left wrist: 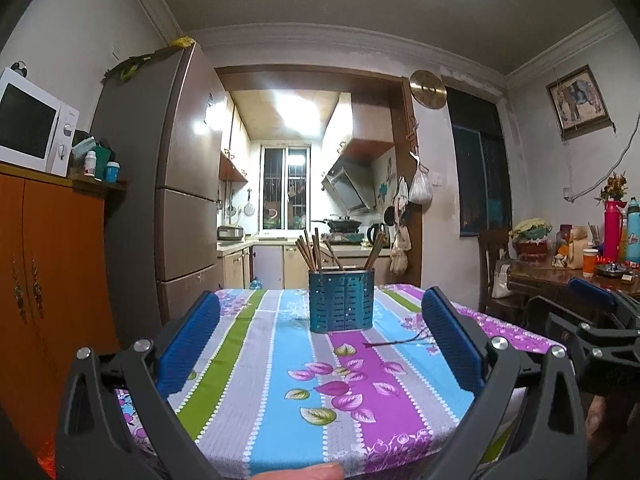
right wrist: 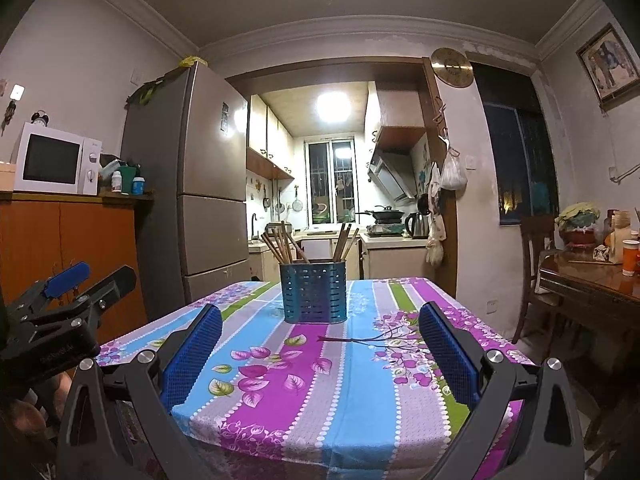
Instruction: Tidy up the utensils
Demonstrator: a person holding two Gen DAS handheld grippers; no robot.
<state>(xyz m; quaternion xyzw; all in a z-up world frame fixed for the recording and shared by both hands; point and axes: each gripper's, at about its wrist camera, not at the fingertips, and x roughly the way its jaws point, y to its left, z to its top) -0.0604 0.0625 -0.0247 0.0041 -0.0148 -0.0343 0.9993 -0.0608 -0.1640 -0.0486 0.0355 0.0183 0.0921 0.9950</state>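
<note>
A blue perforated utensil holder (left wrist: 341,300) stands upright on the striped floral tablecloth (left wrist: 280,380), with several wooden chopsticks (left wrist: 310,254) sticking out in two bunches. It also shows in the right wrist view (right wrist: 314,292), with its chopsticks (right wrist: 282,246). My left gripper (left wrist: 320,324) is open and empty, held at the near table edge, well short of the holder. My right gripper (right wrist: 320,332) is open and empty, also near the front edge. Each gripper shows in the other's view, the right gripper (left wrist: 592,312) at the right and the left gripper (right wrist: 68,280) at the left.
A fridge (right wrist: 200,184) and an orange cabinet (right wrist: 68,240) with a microwave (right wrist: 56,160) stand to the left. A wooden side table (right wrist: 592,280) with cups and bottles and a chair (right wrist: 532,248) stand to the right. The kitchen lies behind.
</note>
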